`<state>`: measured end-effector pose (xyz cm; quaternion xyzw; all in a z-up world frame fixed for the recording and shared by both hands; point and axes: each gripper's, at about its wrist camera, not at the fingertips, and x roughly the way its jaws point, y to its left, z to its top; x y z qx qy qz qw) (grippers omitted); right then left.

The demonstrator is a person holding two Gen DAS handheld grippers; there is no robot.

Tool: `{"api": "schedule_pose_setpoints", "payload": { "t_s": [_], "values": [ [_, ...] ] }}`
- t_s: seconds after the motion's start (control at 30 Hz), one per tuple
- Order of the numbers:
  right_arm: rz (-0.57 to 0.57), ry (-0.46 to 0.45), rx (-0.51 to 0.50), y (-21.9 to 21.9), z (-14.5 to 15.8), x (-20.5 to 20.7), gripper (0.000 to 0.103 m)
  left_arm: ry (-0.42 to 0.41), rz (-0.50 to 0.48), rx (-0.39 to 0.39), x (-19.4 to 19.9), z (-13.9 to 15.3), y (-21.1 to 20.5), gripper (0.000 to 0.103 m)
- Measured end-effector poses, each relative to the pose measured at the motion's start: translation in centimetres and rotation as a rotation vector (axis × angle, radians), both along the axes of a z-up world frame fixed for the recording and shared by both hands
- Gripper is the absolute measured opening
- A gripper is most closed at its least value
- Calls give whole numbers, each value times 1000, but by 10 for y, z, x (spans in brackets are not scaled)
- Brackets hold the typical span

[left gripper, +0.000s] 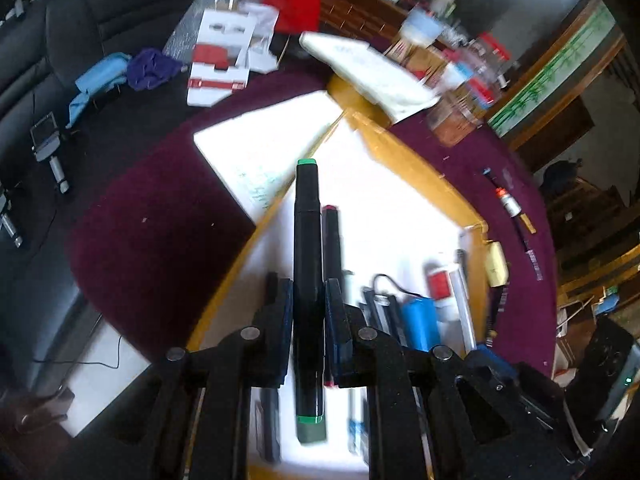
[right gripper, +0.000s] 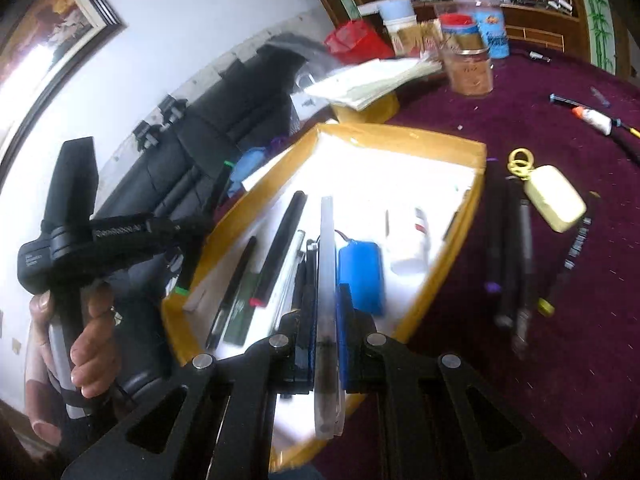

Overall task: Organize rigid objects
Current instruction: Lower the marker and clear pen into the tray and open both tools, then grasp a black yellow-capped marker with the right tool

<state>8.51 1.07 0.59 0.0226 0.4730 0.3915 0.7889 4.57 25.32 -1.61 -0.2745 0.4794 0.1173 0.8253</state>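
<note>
My left gripper (left gripper: 308,300) is shut on a black marker with green ends (left gripper: 307,240), held lengthwise above the yellow-rimmed cardboard box (left gripper: 404,156). A second black marker with red ends (left gripper: 332,240) lies in the box just right of it. My right gripper (right gripper: 326,312) is shut on a long translucent grey pen (right gripper: 328,280), held over the same box (right gripper: 400,136). In the box lie a blue battery pack (right gripper: 362,276), a white tube (right gripper: 412,236) and several black pens (right gripper: 280,248). The left gripper and the hand holding it show at the left of the right wrist view (right gripper: 80,240).
On the maroon cloth (right gripper: 540,320) right of the box lie several dark pens (right gripper: 508,256), a cream case (right gripper: 554,198) and a glue tube (right gripper: 596,118). Jars, a red bag (right gripper: 356,42) and papers (right gripper: 368,80) stand behind. A black sofa (left gripper: 48,60) is at the left.
</note>
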Motion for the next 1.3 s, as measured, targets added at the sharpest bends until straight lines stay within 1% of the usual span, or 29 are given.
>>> {"api": "schedule_pose_setpoints", "payload": {
  "t_s": [0.1, 0.17, 0.27, 0.33, 0.4, 0.53, 0.63, 0.67, 0.7, 0.73, 0.77, 0.8, 0.87, 0.9, 0.93, 0.97, 1.0, 1.07, 1.17, 1.23, 1.3],
  "values": [
    [-3, 14, -42, 16, -12, 11, 8, 40, -27, 6, 7, -13, -2, 12],
    [-8, 16, -59, 20, -16, 15, 8, 53, -37, 45, 11, -16, -5, 12],
    [-6, 2, -78, 28, -19, 19, 8, 87, -39, 52, 18, -21, -8, 12],
    [-9, -17, -108, 33, -22, 21, 8, 87, -40, 63, 21, -20, -9, 12],
    [-7, -12, -113, 36, -23, 22, 8, 98, -45, 57, 28, -22, -9, 12],
    [-23, -34, -131, 43, -24, 28, 8, 105, -56, 107, 38, -22, -11, 13],
    [-34, -28, -127, 43, -26, 32, 9, 104, -67, 113, 36, -23, -12, 13],
    [-26, -23, -125, 42, -25, 32, 9, 98, -64, 120, 32, -22, -13, 13],
    [-20, -14, -122, 40, -24, 32, 10, 85, -57, 126, 28, -19, -14, 18],
    [-7, -8, -106, 35, -21, 31, 11, 70, -50, 131, 23, -15, -15, 25],
    [-7, -16, -90, 29, -17, 29, 12, 43, -36, 136, 15, -8, -19, 28],
    [-14, -24, -81, 22, -14, 27, 14, 21, -27, 137, 9, -2, -22, 32],
    [-35, -34, -36, 0, -3, 22, 27, -28, -25, 155, -5, 13, -39, 39],
    [-39, -38, -6, -11, 2, 18, 31, -39, -27, 178, -10, 19, -49, 43],
    [-46, -43, 25, -24, 6, 14, 35, -50, -28, 209, -14, 25, -60, 45],
    [-61, -46, 56, -40, 9, 10, 37, -71, -34, 244, -19, 31, -76, 45],
    [-74, -47, 82, -56, 11, 7, 37, -84, -43, 251, -22, 35, -86, 45],
    [-114, -62, 99, -86, 12, 5, 38, -119, -98, 223, -26, 42, -114, 45],
    [-207, -55, 84, -130, 9, 12, 39, -157, -172, 193, -28, 45, -149, 45],
    [-257, -21, 84, -156, 4, 16, 38, -159, -199, 186, -25, 44, -167, 45],
    [-285, -3, 72, -171, 1, 18, 38, -144, -238, 179, -22, 40, -184, 45]
  ]
}}
